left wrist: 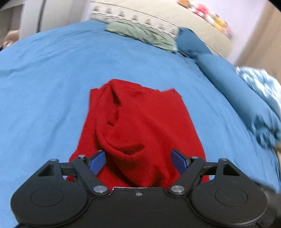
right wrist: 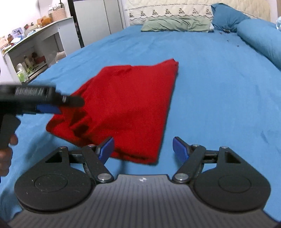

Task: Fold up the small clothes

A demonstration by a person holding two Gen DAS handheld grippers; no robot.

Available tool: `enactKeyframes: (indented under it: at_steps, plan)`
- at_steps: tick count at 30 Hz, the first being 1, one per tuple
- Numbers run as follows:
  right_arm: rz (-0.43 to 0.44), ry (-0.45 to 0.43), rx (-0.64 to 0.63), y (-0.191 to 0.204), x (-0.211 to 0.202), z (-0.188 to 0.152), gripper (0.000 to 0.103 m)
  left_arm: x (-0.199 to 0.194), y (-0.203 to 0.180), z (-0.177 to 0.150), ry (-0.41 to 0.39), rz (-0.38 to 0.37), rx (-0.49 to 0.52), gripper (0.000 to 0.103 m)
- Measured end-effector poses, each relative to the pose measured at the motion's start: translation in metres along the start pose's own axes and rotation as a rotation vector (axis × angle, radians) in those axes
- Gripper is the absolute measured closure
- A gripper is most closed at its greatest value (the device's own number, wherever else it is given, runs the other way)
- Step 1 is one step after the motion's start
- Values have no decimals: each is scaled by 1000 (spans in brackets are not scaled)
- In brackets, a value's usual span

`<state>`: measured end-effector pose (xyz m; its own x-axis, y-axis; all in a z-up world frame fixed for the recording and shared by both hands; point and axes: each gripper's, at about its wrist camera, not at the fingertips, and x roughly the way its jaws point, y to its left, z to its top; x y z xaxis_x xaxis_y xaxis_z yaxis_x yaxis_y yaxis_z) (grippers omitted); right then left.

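Red garment [left wrist: 138,126] lies roughly folded on the blue bedsheet [left wrist: 43,84], about mid-bed, well short of the pillows. All places below are given rel. to the garment.

In the left wrist view the garment runs from just under the tool out toward the far side; a raised fold or hump runs down its middle w/ a few dark creases. Left gripper [left wrist: 138,160] sits right at the garment's near edge, jaws apart, one blue pad on each side of the hump. Cloth is between the pads, but a gap shows at both, so no pinch on it. In the right wrist view the same tool [right wrist: 58,105] comes in from the left over the garment's rumpled left corner; blurred there, so contact w/ the cloth can't be told. A hand [right wrist: 7,150] holds its grip at the frame's left edge.

Right gripper [right wrist: 143,149] is at the garment's near right corner, jaws wide apart. Its left pad is over the cloth's near edge; its right pad is over bare sheet beside the garment. Nothing gripped.

Beyond the garment, at the bed head: green pillow [right wrist: 177,24], w/ a blue pillow [right wrist: 226,17] beside it, a cream embroidered headboard cover [right wrist: 168,10] behind both. Far right of the garment: long blue bolster [right wrist: 260,40]. Far left, off the bed: white desk [right wrist: 40,33] w/ clutter.
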<state>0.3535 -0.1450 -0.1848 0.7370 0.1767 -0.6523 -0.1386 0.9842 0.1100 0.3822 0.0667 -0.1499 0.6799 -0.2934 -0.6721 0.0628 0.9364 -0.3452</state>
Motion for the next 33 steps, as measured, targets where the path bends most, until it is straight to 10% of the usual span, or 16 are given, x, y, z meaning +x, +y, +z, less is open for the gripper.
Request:
enactKeyframes:
  at_steps: [4,15,18,29,33]
  plan:
    - [9,15,-18,3,7,-14,14,1,16,-4,5,109,-24,41]
    - [17,10,8,3,12,-19,14,-16,15,-21,17,64,61,56]
    - [20,7,0,5,10,-18,14,-3,10,-16,36,74,69,93]
    - [28,8,8,4,6,-15,14,-29,50,-26,-51,119,-7,93]
    - [20,23,-12,7,8,-17,14,-21,62,-42,-80,56,-62,79]
